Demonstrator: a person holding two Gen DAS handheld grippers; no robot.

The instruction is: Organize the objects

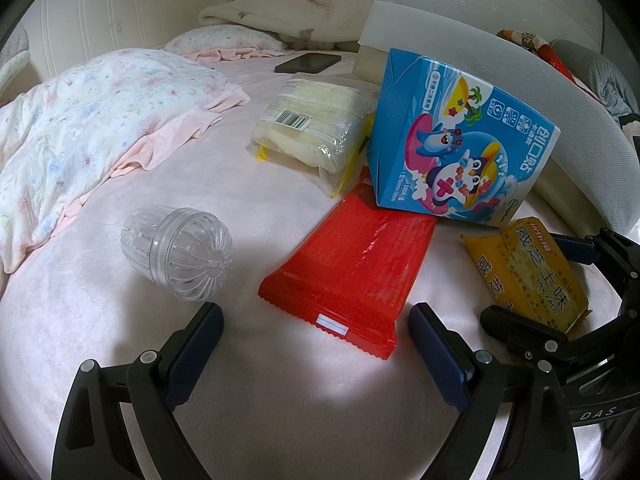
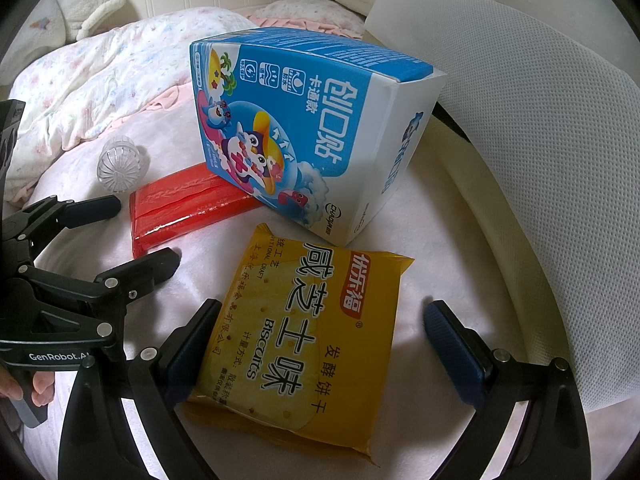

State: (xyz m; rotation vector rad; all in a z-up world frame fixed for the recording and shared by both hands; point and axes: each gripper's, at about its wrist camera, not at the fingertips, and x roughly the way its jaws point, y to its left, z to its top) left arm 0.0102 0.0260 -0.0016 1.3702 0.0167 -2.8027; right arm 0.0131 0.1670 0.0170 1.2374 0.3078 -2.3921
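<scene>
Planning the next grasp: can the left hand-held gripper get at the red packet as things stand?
Probably yes. The left hand-held gripper is open, and the red packet's near end lies bare on the bed between its fingers. Only the far end is tucked under the blue bandage box, which may shift or tip.

A home bedroom, it seems: a pink-sheeted bed (image 1: 200,184) with a floral quilt (image 1: 80,120) and pillow (image 1: 224,38).

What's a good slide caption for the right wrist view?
Right gripper open around a yellow biscuit packet, blue box and red packet behind.
</scene>
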